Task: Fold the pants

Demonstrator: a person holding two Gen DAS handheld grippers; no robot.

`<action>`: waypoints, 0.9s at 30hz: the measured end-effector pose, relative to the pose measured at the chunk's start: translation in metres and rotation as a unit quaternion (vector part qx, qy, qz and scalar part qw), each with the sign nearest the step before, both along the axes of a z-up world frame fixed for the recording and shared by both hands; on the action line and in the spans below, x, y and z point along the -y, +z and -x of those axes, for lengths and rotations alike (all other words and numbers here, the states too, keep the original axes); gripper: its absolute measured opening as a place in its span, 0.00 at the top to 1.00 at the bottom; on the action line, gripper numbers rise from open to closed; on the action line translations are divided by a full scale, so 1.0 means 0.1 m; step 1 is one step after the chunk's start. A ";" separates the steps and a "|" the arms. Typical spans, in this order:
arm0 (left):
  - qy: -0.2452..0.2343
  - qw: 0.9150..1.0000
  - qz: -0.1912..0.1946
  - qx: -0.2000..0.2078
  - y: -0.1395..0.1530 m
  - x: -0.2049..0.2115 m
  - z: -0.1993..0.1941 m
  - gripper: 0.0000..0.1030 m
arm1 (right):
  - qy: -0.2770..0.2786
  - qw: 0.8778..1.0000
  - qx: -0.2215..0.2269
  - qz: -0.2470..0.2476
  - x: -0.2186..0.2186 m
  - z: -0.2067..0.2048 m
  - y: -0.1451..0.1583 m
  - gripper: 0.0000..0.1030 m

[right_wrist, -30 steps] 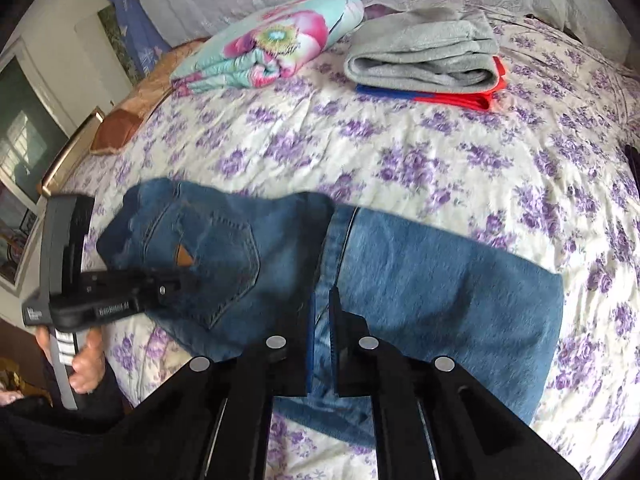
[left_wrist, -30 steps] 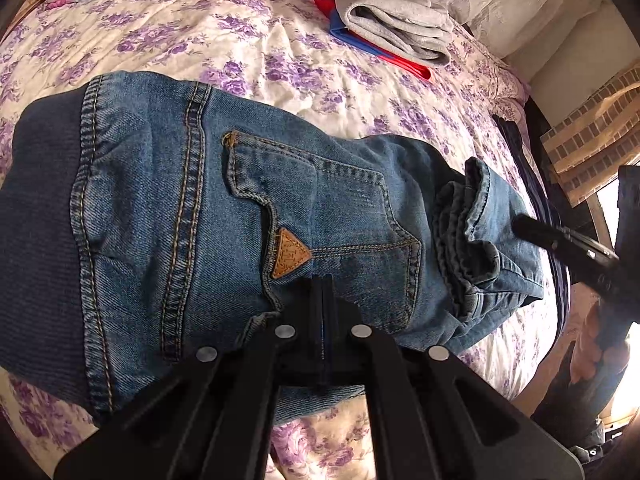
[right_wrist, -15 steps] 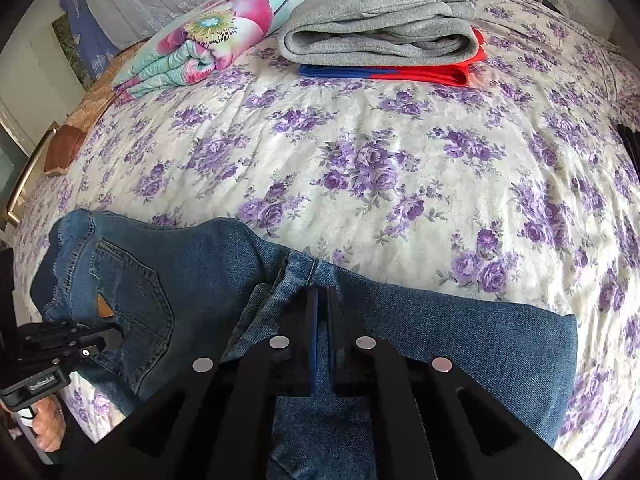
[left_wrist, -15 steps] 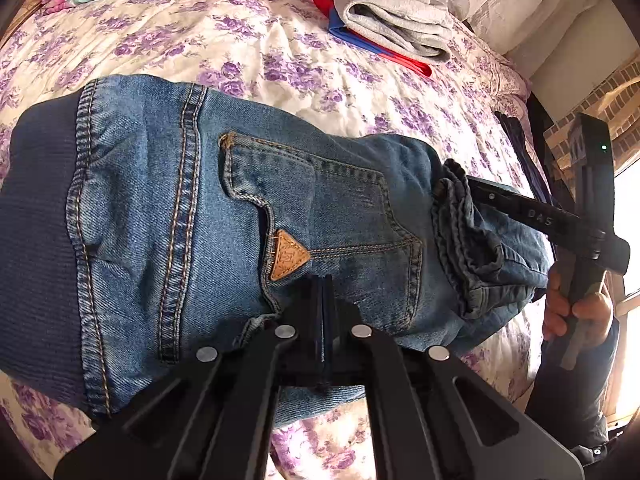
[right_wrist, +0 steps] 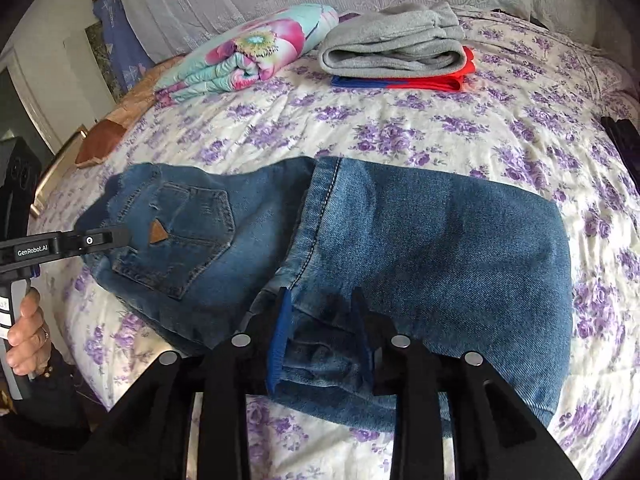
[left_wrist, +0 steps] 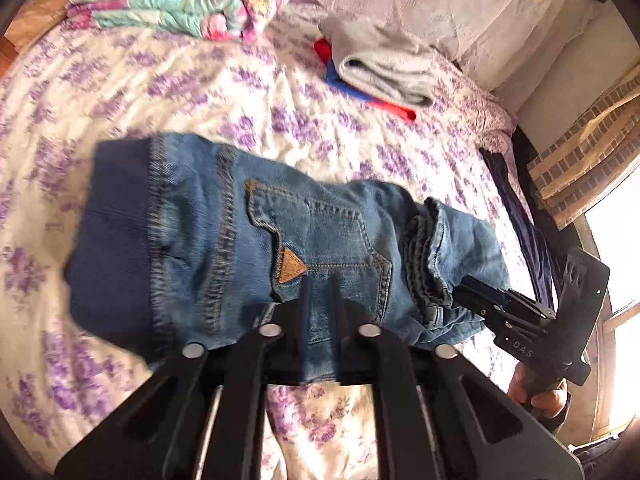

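Note:
Blue jeans [left_wrist: 224,240] lie folded on the flowered bedspread [left_wrist: 120,92], back pocket with a tan triangle patch up. They also show in the right wrist view [right_wrist: 420,248], with the leg part folded to the right. My left gripper [left_wrist: 320,288] is open, its fingers a little apart over the near edge of the jeans below the pocket. It appears in the right wrist view [right_wrist: 120,238] at the pocket. My right gripper [right_wrist: 322,300] is open over the near fold of denim. It appears in the left wrist view [left_wrist: 460,286] at the bunched waistband end.
A folded grey garment on red and blue ones [right_wrist: 396,56] and a folded floral quilt [right_wrist: 248,48] lie at the far side of the bed. White pillows [left_wrist: 440,4] are behind them. The bed's edge is near me, with a dark cloth [left_wrist: 524,216] hanging at the right.
Both grippers have opened and let go of the jeans. The left gripper has pulled back. The right gripper has drawn back toward the near edge, and the folded jeans lie flat.

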State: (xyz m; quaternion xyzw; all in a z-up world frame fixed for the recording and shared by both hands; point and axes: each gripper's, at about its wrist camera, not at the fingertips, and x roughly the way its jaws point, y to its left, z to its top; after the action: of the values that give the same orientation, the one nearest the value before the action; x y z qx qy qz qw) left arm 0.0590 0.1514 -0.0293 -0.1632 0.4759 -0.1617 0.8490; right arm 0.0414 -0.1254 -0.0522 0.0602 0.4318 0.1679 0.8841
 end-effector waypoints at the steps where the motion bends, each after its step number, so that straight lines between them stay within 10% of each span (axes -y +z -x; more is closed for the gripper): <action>1: 0.020 1.000 0.005 0.018 0.12 -0.11 0.11 0.44 | -0.005 1.000 0.017 -0.009 0.06 0.09 0.08 0.62; 2: 0.043 0.998 0.015 0.038 0.23 -0.24 0.23 0.13 | -0.011 0.999 0.032 -0.012 0.11 0.17 0.14 0.59; 3: 0.067 0.996 0.024 0.055 0.31 -0.37 0.35 0.09 | -0.017 0.999 0.045 -0.017 0.17 0.27 0.19 0.57; 14: 0.160 0.979 0.121 -0.047 -0.28 -0.75 0.53 0.10 | -0.019 0.996 0.062 -0.055 0.42 0.71 0.19 0.53; 20: 0.166 0.978 0.110 -0.059 -0.49 -0.58 0.08 0.10 | -0.013 0.997 0.061 -0.055 0.38 0.74 0.17 0.53; 22: 0.159 0.979 0.099 -0.077 -0.56 -0.52 -0.13 0.18 | -0.013 0.997 0.051 -0.053 0.36 0.71 0.12 0.53; 23: 0.163 0.981 0.069 -0.079 -0.56 -0.47 -0.19 0.51 | -0.013 0.998 0.045 -0.051 0.34 0.70 0.09 0.53; 27: 0.147 0.989 0.013 0.001 -0.32 -0.32 -0.02 0.70 | -0.014 0.998 0.012 -0.054 0.30 0.58 -0.08 0.53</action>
State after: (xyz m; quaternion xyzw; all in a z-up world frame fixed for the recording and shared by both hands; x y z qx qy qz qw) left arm 0.0612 0.1834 -0.0613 -0.2427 0.4441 -0.0416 0.8615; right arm -0.0167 -0.1557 -0.0604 0.1119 0.4110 0.1796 0.8867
